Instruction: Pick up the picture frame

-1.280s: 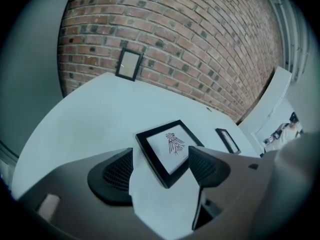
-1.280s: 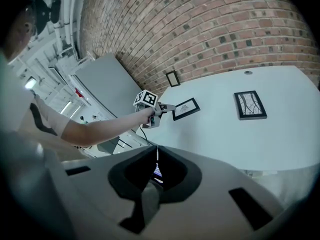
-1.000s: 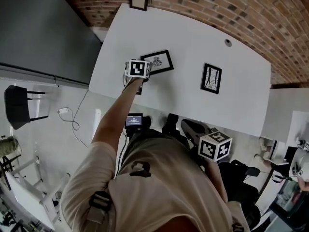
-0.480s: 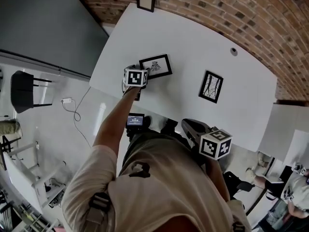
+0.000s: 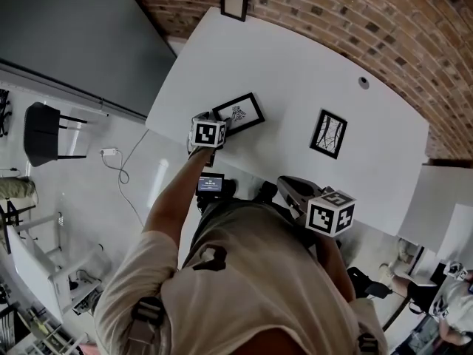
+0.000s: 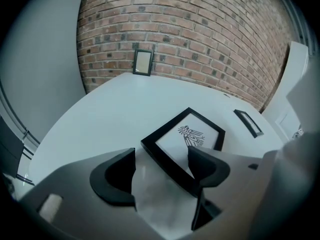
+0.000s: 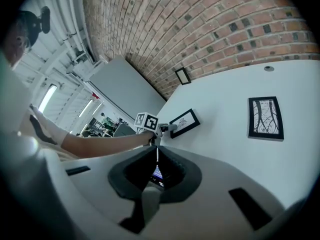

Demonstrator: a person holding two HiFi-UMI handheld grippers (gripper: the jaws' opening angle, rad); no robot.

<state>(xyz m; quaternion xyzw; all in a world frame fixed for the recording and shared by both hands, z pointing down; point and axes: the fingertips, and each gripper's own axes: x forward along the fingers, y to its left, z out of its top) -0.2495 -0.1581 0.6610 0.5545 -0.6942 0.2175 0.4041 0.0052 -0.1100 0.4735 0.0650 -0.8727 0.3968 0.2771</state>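
Note:
A black picture frame [image 5: 239,113] with an insect drawing lies flat on the white table [image 5: 295,72], near its left front edge. My left gripper [image 5: 220,124] reaches down to the frame's near left corner. In the left gripper view the frame [image 6: 192,134] has that corner between the two dark fingers [image 6: 116,176]. The left gripper [image 6: 160,170] is open, its left finger apart from the frame. My right gripper [image 5: 287,185] is held back over the table's near edge. In the right gripper view the right gripper [image 7: 156,156] is shut with nothing in it.
A second black frame [image 5: 329,134] with a branch drawing lies to the right. A small frame [image 5: 234,4] leans on the brick wall at the table's far end. A cable hole [image 5: 363,82] sits far right. A chair [image 5: 44,134] and a cable [image 5: 122,170] are on the floor left.
My left gripper has slid a little toward the table's near edge, along the frame's near left corner. Its jaws stay open; the right gripper stays shut and held back.

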